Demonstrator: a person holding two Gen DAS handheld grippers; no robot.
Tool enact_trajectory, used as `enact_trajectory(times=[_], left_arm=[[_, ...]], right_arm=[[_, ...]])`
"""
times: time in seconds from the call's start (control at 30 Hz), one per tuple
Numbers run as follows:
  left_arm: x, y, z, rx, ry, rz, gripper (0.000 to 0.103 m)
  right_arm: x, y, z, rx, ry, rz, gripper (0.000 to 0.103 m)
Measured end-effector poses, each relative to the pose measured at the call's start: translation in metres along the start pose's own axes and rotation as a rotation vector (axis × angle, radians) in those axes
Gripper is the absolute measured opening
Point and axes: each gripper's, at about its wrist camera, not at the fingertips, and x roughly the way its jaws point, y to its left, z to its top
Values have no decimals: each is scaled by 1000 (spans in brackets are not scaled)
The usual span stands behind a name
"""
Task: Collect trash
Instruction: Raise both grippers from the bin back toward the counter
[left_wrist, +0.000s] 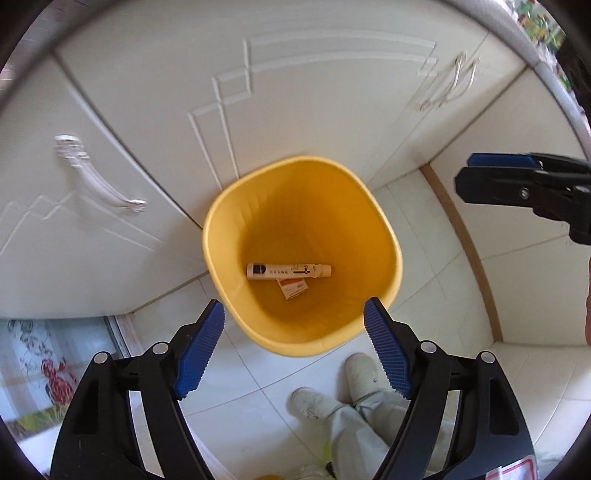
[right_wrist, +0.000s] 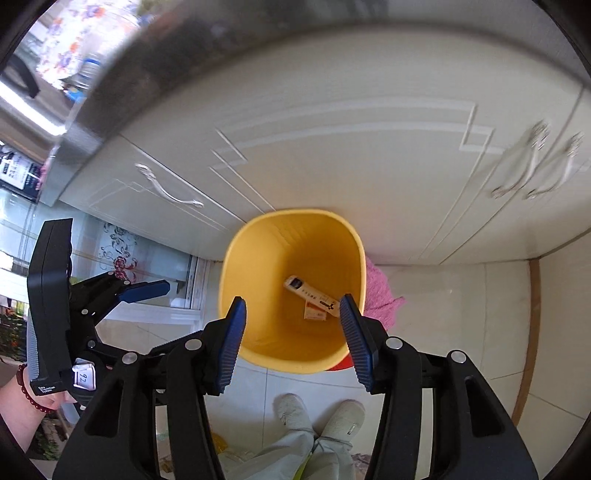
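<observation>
A waste bin (left_wrist: 301, 254) stands on the tiled floor (left_wrist: 461, 295), right against the cabinet doors (left_wrist: 295, 92) behind it. Inside, on its bottom, a tube (left_wrist: 288, 271) lies partly over a small box (left_wrist: 292, 288). The person's two slippers (right_wrist: 317, 413) stand before the bin. A cloth (right_wrist: 380, 291) lies just to its right.
</observation>
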Motion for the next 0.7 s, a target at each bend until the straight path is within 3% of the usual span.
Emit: enact_trajectory(times=[0.33,0.53,0.6,0.7], left_arm=[[-97,-2,-4,-151,-134,39,78],[-148,3,3,-243,-228,86,78],[-158,5,5,-271,-256,87,78],[-172,14,23,-283,-289,105,79]], right_arm=[[-99,32,2,-77,-151,-15,54],[-151,40,24,-108,-262,17,54],[-160,44,34,-114,-293,19,61],[-171,50,50,-131,-333,19,64]])
